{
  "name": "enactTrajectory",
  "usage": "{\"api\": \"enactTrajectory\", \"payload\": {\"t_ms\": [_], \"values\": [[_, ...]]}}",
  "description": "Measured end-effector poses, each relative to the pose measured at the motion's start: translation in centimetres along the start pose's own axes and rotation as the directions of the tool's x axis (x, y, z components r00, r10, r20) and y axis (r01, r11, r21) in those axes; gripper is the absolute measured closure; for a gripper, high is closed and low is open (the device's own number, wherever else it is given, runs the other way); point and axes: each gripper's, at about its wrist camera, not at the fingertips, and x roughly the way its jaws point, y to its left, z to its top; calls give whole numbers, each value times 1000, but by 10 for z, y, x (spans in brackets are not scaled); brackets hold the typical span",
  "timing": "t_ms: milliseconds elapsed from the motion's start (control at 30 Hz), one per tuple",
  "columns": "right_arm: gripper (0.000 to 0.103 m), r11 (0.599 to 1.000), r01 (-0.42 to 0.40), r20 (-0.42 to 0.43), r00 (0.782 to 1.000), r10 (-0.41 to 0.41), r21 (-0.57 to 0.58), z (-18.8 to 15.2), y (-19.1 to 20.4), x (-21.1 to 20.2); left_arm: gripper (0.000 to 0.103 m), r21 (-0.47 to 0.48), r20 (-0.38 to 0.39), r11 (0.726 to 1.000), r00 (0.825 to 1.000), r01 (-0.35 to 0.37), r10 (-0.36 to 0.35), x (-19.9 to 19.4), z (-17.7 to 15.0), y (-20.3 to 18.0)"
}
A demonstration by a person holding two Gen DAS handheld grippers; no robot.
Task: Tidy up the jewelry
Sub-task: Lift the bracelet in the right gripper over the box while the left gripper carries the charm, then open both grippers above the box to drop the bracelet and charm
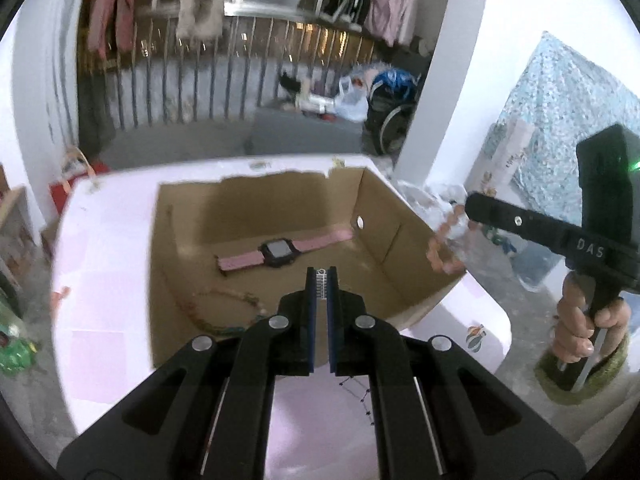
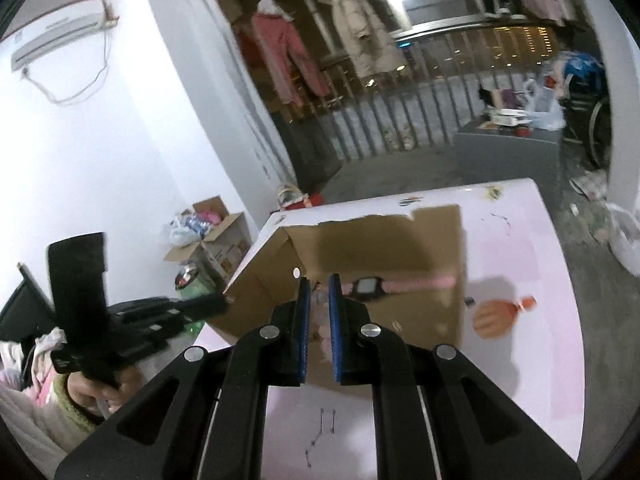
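Two light pieces: right gripper (image 1: 460,216) clamps a floppy bead bracelet (image 1: 442,246) at 3 o'clock. Left gripper (image 1: 321,280) pinches a tiny, probably slippery, silver clip (image 1: 321,283), so best gripped mid-body.

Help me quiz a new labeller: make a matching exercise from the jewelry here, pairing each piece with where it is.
Things:
1. pink watch
2. bead bracelet
3. small silver piece
4. chain necklace

Places:
A. pinched in the left gripper
B. hanging from the right gripper
C. flat on the cardboard box floor, toward its far wall
D. on the box floor, near-left corner

Pairs: 1-C, 2-B, 3-A, 4-D
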Motion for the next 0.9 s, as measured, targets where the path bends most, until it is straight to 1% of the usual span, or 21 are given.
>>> {"api": "enactTrajectory", "payload": {"t_ms": [33, 100, 133, 200, 233, 333, 433, 467, 500, 533, 567, 633, 700, 767, 833, 867, 900], "values": [[94, 1000, -6, -24, 1000, 6, -7, 6, 0, 11, 99, -14, -31, 1000, 999, 20, -20, 14, 5, 4], [94, 1000, -3, -100, 995, 3, 2, 17, -6, 42, 99, -25, -84, 999, 995, 45, -47, 37, 10, 10], [94, 1000, -3, -142, 990, 4, 7, 22, -10, 57, 99, -36, -125, 998, 990, 58, -62, 53, 10, 13], [94, 1000, 9, -206, 979, -4, 21, 26, -17, 79, 99, -57, -180, 996, 980, 75, -84, 76, 11, 17], [94, 999, 8, -250, 968, 1, 34, 28, -22, 95, 99, -65, -213, 995, 973, 77, -89, 89, 11, 20], [94, 999, 0, -323, 946, 18, 55, 32, -29, 122, 99, -71, -268, 995, 960, 70, -87, 111, 6, 24], [93, 999, 13, -389, 921, 4, 42, 30, -31, 146, 99, -80, -306, 994, 948, 68, -90, 124, 3, 28], [93, 999, 21, -419, 908, -3, 40, 29, -33, 156, 99, -81, -313, 994, 945, 67, -89, 127, 2, 28], [93, 998, 30, -435, 901, -6, 48, 28, -34, 161, 99, -80, -320, 994, 943, 70, -92, 128, 0, 28], [93, 998, 36, -447, 894, -8, 54, 26, -35, 165, 95, -80, -329, 994, 939, 74, -96, 129, -3, 29], [93, 998, 40, -456, 890, -9, 57, 23, -36, 167, 87, -81, -335, 994, 938, 72, -95, 129, -4, 28], [93, 997, 44, -447, 894, -11, 62, 24, -36, 167, 79, -81, -335, 994, 938, 69, -93, 128, -6, 28], [93, 997, 43, -428, 904, -9, 69, 26, -37, 161, 78, -81, -322, 994, 942, 71, -94, 122, -7, 28], [93, 996, 49, -400, 916, -15, 74, 28, -37, 149, 72, -81, -307, 994, 947, 75, -97, 115, -8, 29], [92, 995, 60, -358, 933, -28, 81, 34, -38, 130, 69, -76, -263, 994, 960, 78, -95, 101, -6, 29], [92, 994, 64, -339, 940, -32, 83, 36, -39, 122, 65, -73, -236, 994, 967, 77, -92, 91, -4, 30], [91, 994, 72, -303, 952, -42, 87, 38, -40, 109, 62, -74, -197, 995, 977, 71, -85, 77, -1, 32]]}}
